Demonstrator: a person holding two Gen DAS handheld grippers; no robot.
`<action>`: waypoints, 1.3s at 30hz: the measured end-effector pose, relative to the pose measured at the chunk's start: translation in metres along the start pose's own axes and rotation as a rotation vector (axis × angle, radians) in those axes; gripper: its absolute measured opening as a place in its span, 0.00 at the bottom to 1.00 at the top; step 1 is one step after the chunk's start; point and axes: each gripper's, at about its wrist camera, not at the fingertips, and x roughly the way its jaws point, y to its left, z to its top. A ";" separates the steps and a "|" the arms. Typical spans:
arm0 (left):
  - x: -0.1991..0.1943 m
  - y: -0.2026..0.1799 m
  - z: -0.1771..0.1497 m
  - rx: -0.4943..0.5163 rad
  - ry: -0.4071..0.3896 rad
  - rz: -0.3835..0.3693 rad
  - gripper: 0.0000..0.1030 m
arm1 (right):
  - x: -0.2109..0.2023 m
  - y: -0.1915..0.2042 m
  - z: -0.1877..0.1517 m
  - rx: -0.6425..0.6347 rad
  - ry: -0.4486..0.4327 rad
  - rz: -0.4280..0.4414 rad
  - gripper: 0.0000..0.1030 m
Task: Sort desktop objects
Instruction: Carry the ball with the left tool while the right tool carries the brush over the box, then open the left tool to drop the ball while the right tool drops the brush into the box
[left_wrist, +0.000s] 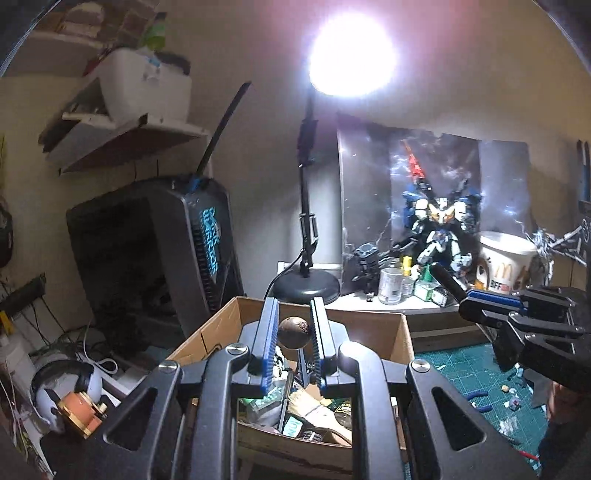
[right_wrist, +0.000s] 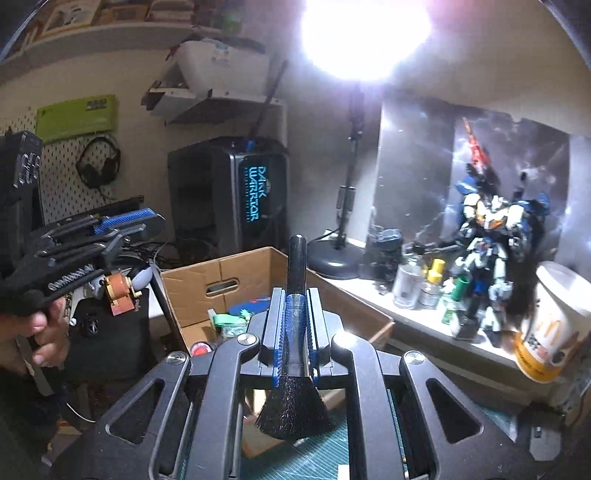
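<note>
Left gripper (left_wrist: 293, 328), jaws clamped on a brown ball (left_wrist: 293, 331), above the cardboard box (left_wrist: 391, 332); right gripper (right_wrist: 295, 325) jaws grip a black brush (right_wrist: 294, 402) at frame centre.

I see a dark brown ball (left_wrist: 293, 332) with a speckled patch, held up over the open cardboard box (left_wrist: 400, 334); my black brush (right_wrist: 297, 295) points handle-first toward that box, bristles fanned back toward me
</note>
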 end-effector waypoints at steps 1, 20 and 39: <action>0.003 0.003 0.000 -0.009 0.004 0.001 0.17 | 0.004 0.001 0.001 0.002 0.002 0.011 0.10; 0.084 0.019 -0.027 -0.010 0.108 0.029 0.17 | 0.098 -0.019 -0.010 0.102 0.120 0.064 0.10; 0.127 0.021 -0.044 -0.023 0.187 0.028 0.17 | 0.146 -0.028 -0.038 0.148 0.214 0.086 0.10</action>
